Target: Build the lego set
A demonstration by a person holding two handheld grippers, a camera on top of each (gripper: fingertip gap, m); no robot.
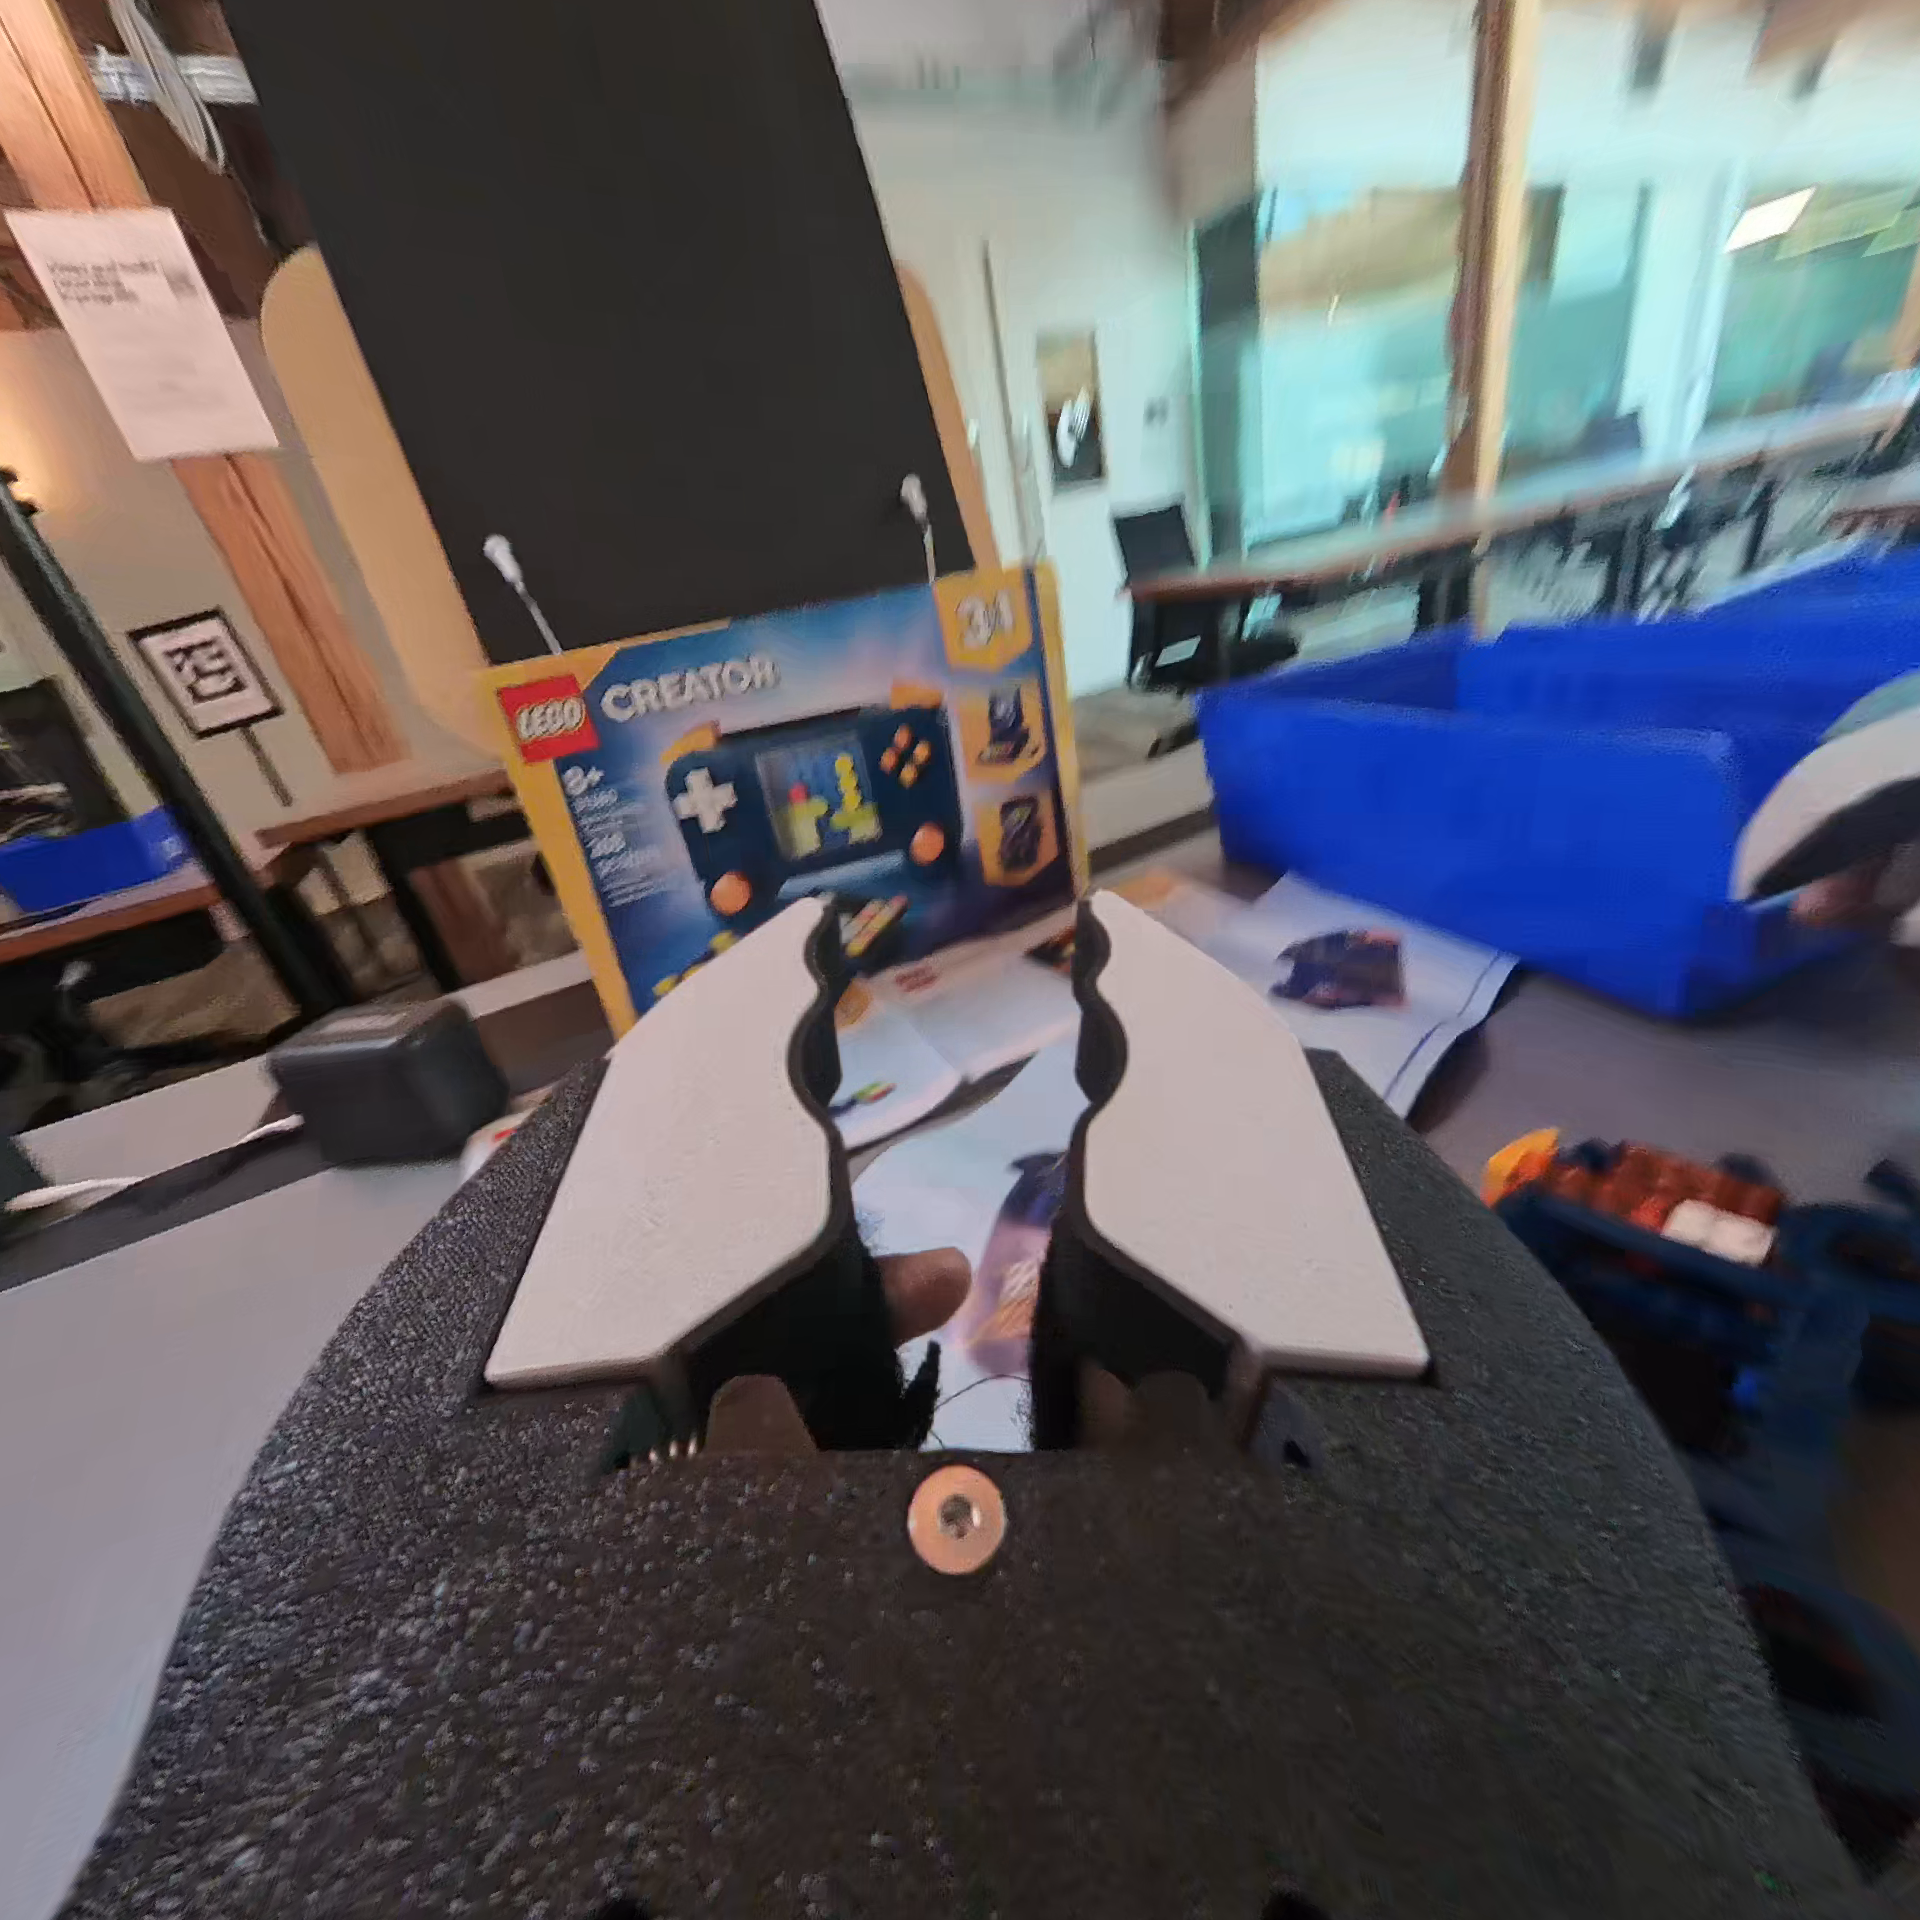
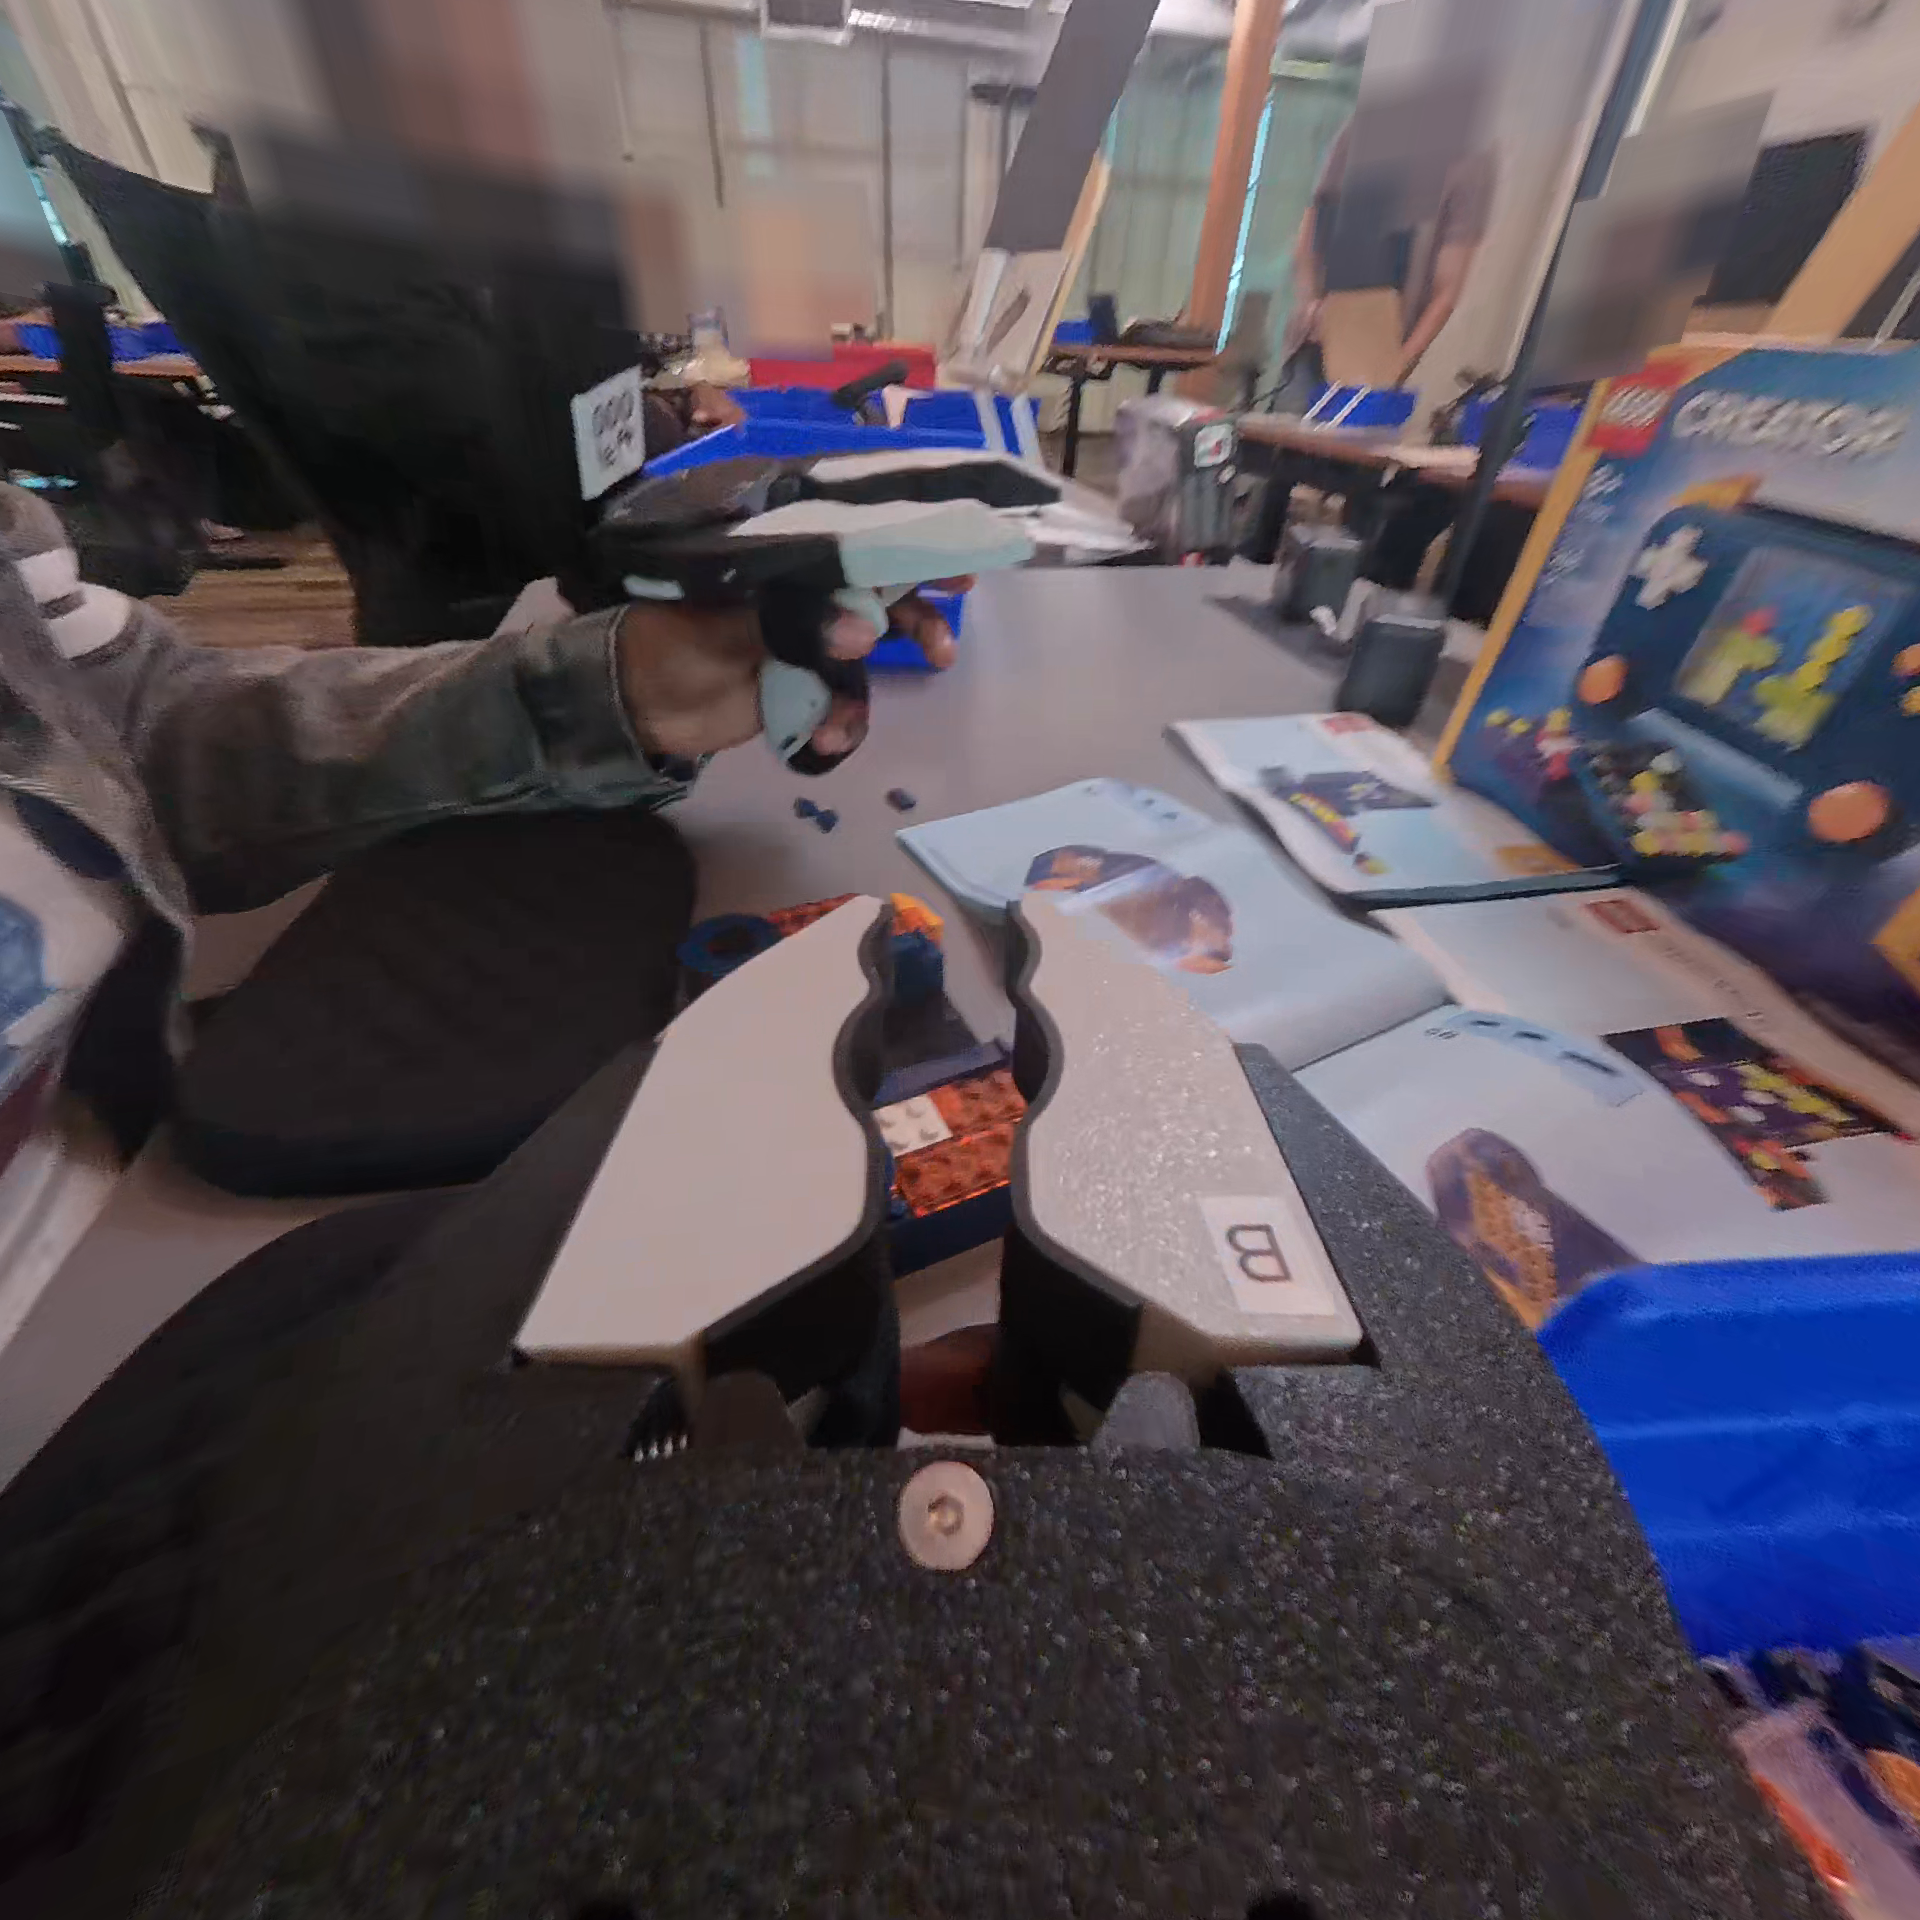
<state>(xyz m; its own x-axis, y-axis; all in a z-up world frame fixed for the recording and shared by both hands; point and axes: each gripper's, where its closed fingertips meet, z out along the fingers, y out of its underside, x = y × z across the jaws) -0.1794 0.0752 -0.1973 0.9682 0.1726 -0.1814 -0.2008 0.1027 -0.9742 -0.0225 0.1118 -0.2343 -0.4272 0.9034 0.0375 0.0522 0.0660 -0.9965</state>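
The grey table [image 2: 1091, 665] fills the middle of both views. At the right of the right wrist view the set's box [image 2: 1704, 665] stands upright; in the left wrist view it is at the centre, facing the camera. A blue bin [image 1: 1475, 831] sits at the right of the left wrist view. Open instruction booklets [image 2: 1299, 935] lie flat just in front of the box.

In the upper left of the right wrist view a hand [image 2: 696, 675] in a grey sleeve holds the left gripper [image 2: 1023, 514] raised above the table and level, its fingers pointing toward the right of the frame. In its own view the left gripper [image 1: 956, 914] is parted by a moderate gap and holds nothing.

The right gripper [image 2: 951, 914] is low at the centre, a little open and empty, above the lego model [image 2: 945, 1132]. The model is dark blue with orange and white bricks and rests on the table. Its long axis seems to run away from the camera, but the fingers hide much of it.

Small dark blue loose pieces [image 2: 821, 816] lie on the table below the hand.
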